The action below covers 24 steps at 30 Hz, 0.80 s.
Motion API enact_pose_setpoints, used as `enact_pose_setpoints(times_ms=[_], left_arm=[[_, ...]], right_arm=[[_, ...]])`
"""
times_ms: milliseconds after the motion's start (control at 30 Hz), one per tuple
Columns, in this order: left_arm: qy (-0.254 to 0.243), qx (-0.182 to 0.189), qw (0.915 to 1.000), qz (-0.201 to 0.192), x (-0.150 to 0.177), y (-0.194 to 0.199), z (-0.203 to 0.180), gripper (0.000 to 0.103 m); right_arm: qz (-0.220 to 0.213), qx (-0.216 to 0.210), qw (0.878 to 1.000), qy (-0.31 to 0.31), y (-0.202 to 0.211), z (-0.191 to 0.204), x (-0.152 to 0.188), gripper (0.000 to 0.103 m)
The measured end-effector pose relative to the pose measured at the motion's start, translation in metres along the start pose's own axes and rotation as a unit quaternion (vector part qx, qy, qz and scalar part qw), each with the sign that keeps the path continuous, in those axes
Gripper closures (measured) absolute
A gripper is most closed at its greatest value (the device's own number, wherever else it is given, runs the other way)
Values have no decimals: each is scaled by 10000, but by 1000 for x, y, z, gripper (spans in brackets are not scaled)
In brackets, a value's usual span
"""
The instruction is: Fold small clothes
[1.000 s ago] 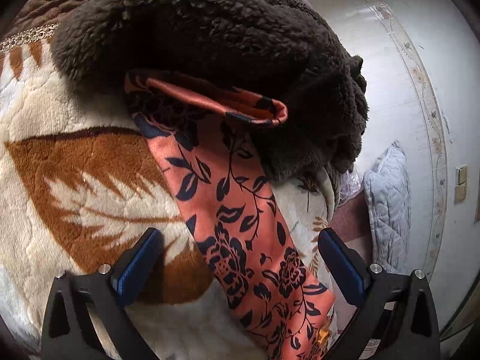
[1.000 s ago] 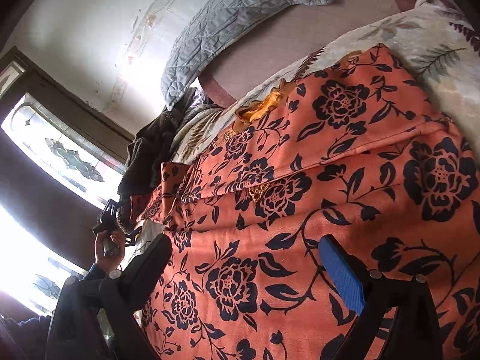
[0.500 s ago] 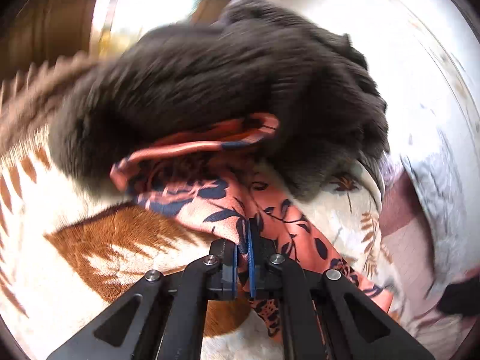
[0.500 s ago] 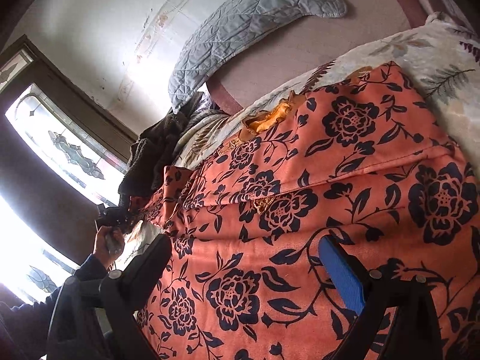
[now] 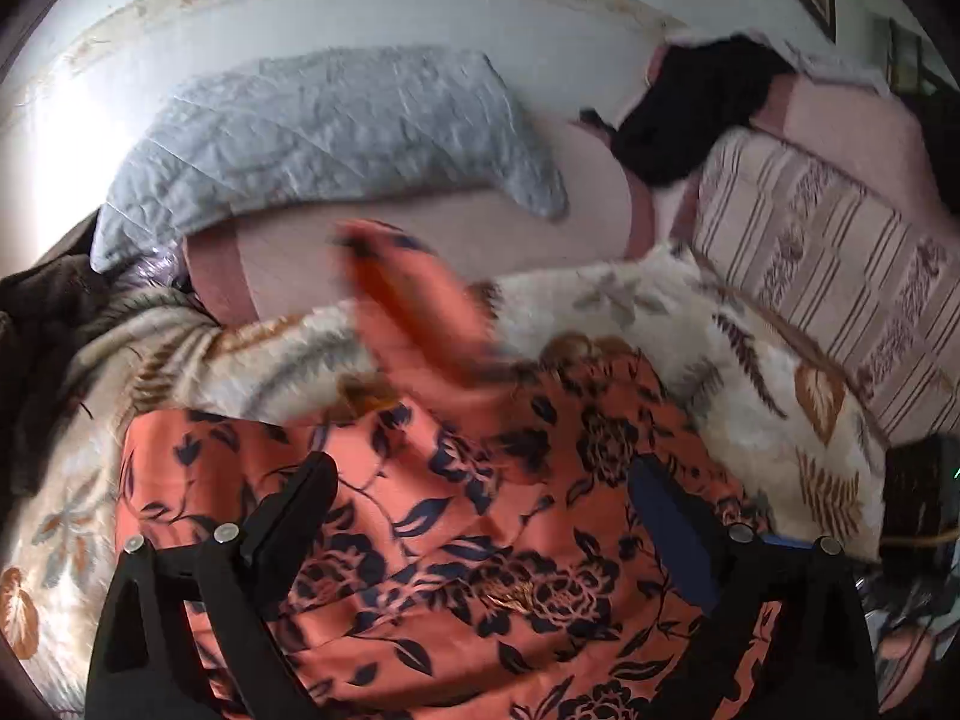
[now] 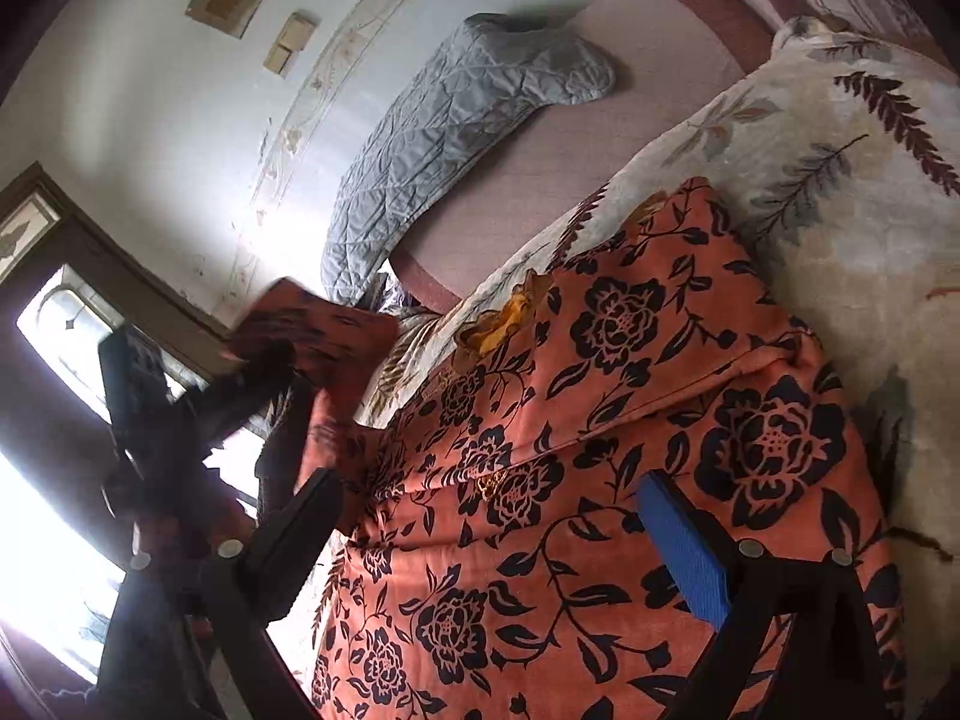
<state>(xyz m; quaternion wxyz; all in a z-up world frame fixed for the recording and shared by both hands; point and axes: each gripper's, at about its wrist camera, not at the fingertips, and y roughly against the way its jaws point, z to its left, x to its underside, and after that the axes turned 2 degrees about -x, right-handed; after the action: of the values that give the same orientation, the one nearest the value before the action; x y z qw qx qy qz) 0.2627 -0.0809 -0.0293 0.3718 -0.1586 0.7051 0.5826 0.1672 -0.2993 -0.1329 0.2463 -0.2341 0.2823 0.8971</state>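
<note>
left gripper [image 5: 480, 516]: jaws just opened wide, empty | orange flowered garment [image 5: 468, 570]: on blanket [image 5: 720, 360], blurred flap raised | grey pillow [image 5: 324, 132]: far

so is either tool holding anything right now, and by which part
Nothing is held. The left tool has just been opening, its fingers wide apart above the orange floral garment with a loose end blurred ahead. The right tool is open over it.

Open floral garment [image 5: 480, 570] ahead of both tools; raised blurred sleeve [image 5: 414, 300] and grey pillow [image 5: 336, 132] beyond

No legible text (anywhere).
</note>
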Motion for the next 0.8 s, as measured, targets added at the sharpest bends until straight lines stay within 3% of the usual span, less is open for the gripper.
enact_pose_setpoints(times_ms=[67,100,233,300,433,533,600,667,733,800], left_arm=[[-70,-137,9985,518,24,-23,-2,5],[58,-240,9982,555,34,-21,6,5],[1021,-195,9942,273,75,23,65,5],[1441,-422,9886,111,89,35,96,5],[2065,-939,9739,-41,120,43,154,5],[2705,-884,9585,-158,141,45,186,5],[3043,-820,9487,-260,150,46,198,5],[3153,-803,9449,-351,152,46,205,5],[3135,-859,9452,-289,153,42,208,5],[3184,-784,9444,-245,154,39,210,5]], right_arm=[[-56,-4,9998,-166,6,-7,-3,3],[-71,22,9998,-197,8,-9,-4,3],[-8,218,9997,-62,9,-8,-4,3],[141,293,9995,-63,-1,-5,-9,3],[361,366,9985,-208,-36,-1,-34,3],[544,904,9941,-246,-77,-8,-60,4],[909,1414,9852,-348,-106,-19,-69,5],[1352,1831,9735,-206,-130,-21,-68,17],[1654,2231,9601,317,-147,-9,-64,26],[1939,2574,9441,692,-160,1,-61,67]])
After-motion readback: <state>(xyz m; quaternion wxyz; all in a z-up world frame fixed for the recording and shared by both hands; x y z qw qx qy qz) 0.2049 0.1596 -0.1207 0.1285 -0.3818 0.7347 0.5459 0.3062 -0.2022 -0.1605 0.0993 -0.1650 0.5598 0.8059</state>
